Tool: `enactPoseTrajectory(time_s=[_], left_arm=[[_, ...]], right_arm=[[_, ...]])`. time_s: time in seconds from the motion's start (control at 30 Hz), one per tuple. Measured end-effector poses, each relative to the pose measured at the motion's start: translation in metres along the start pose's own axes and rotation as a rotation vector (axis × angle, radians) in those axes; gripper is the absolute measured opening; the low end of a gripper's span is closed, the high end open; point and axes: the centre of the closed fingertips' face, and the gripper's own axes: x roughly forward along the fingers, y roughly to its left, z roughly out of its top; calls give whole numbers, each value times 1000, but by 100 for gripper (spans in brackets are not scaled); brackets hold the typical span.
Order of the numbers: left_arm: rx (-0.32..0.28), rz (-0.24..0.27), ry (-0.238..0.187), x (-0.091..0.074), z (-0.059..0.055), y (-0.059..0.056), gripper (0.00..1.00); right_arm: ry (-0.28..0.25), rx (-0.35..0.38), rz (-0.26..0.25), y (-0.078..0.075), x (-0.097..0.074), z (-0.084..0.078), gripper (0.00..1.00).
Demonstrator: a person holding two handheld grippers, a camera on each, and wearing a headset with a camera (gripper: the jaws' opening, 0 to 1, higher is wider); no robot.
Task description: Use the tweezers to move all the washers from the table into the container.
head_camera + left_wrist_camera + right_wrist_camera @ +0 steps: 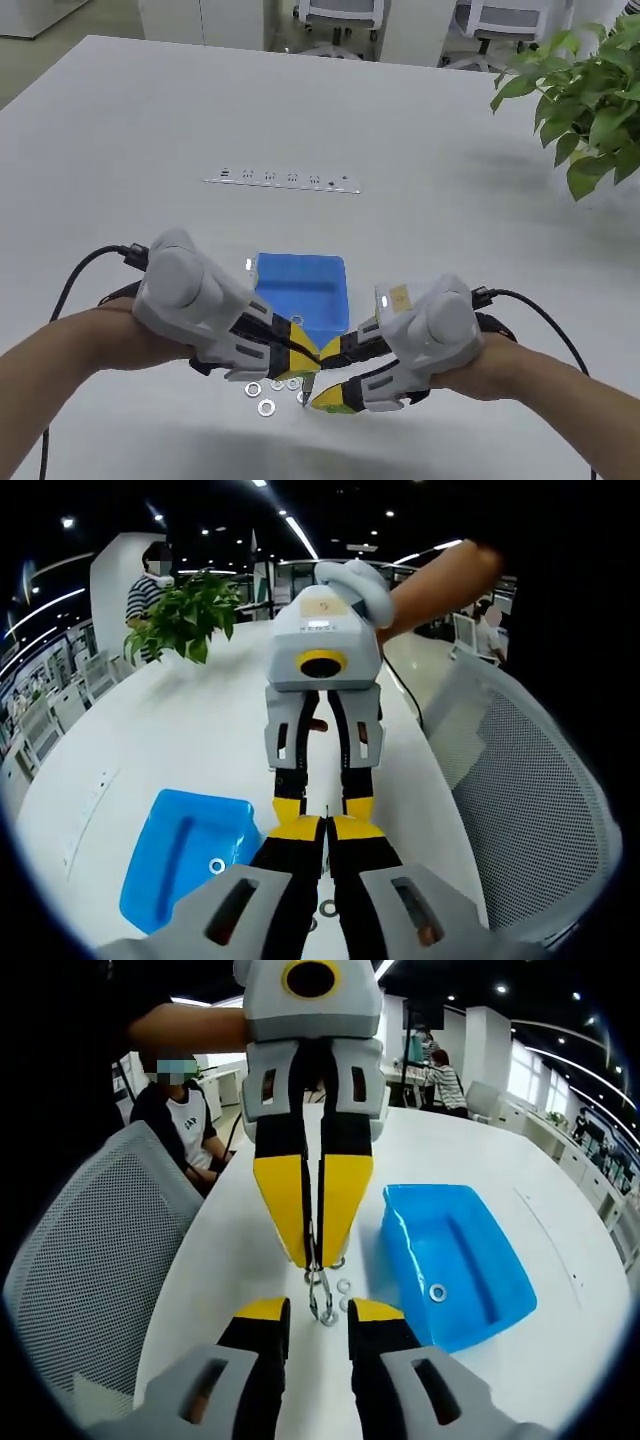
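Plant (590,100) far right, power strip (283,180) beyond blue container (300,285). My left gripper (315,1250) clamps tweezers (317,1278), right gripper (322,805) nose to nose with it, jaws narrowly apart. Silver ring washers (266,407) on the table just beside container, one washer (438,1292) inside

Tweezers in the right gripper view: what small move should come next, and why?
Probably close the tweezers on the washer at their tips. The left gripper holds them tips-down among loose washers; the blue container sits beside, one washer inside.
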Motion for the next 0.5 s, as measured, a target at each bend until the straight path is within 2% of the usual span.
enactPoseTrajectory(time_s=[0.23, 0.5], left_arm=[[5, -8, 9, -1, -1, 0, 6], [5, -13, 11, -2, -3, -1, 6]], right_arm=[[23, -25, 13, 1, 9, -1, 16], [31, -33, 11, 1, 14, -1, 11]])
